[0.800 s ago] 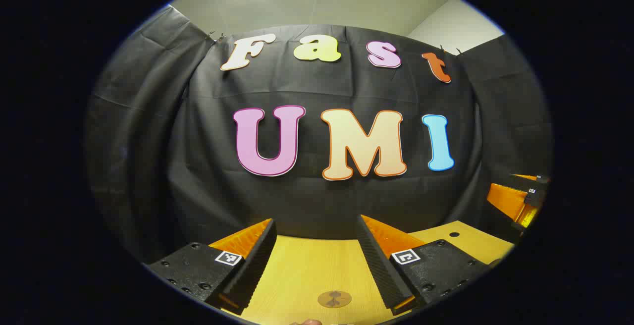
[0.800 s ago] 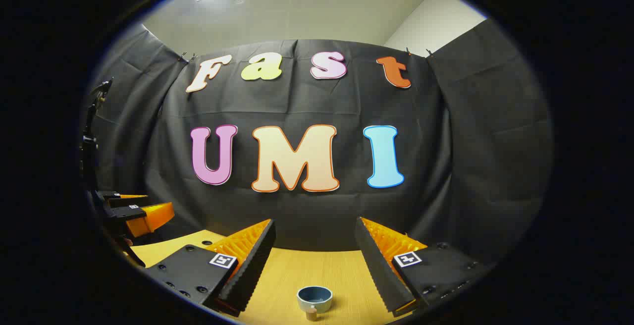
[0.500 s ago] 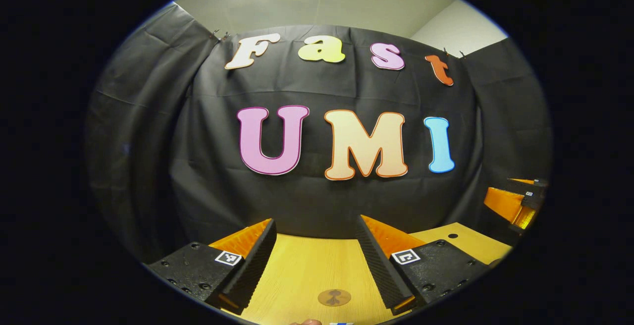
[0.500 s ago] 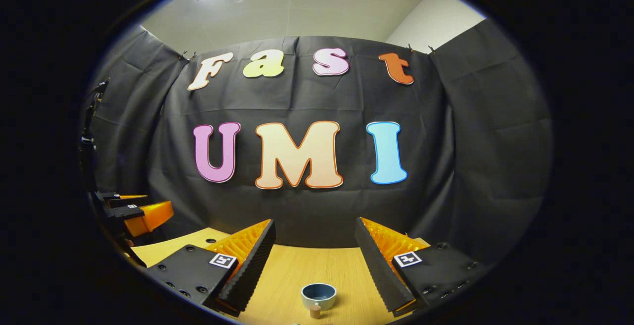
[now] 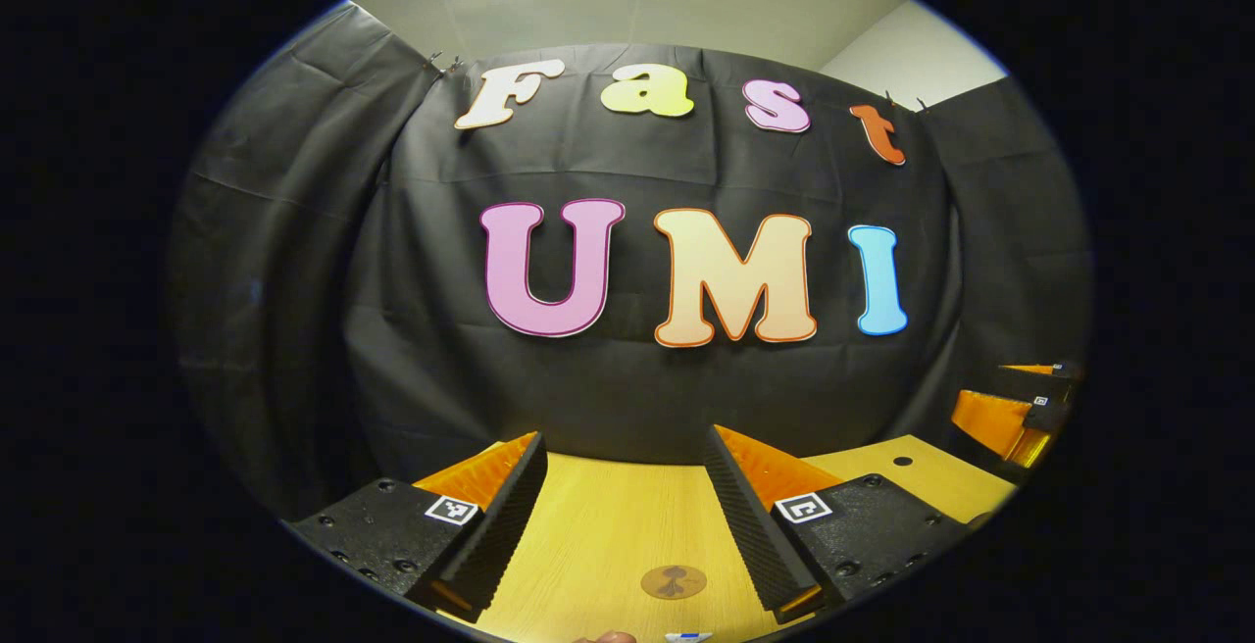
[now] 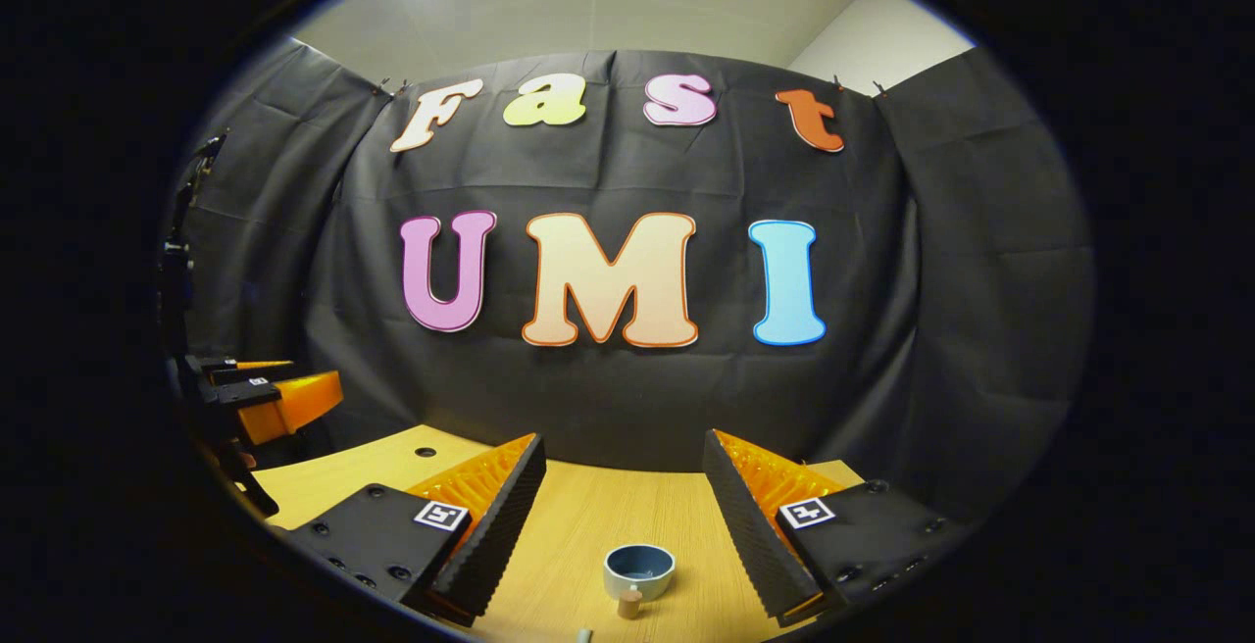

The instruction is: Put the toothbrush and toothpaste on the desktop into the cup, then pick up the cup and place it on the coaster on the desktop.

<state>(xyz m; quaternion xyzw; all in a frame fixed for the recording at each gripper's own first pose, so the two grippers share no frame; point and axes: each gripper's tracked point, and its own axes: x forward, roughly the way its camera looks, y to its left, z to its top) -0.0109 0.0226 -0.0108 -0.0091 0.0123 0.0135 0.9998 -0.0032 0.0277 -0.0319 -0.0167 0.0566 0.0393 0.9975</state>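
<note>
Cup (image 6: 639, 570) stands on the tabletop (image 6: 588, 525) between the wide-spread right tongs (image 6: 621, 516); coaster (image 5: 674, 581) lies between the wide left tongs (image 5: 623, 516); perhaps the toothpaste (image 6: 628, 604) just beside the cup.

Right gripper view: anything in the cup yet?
No. The cup stands on the desktop with its inside bare, ahead of the open right gripper.
</note>
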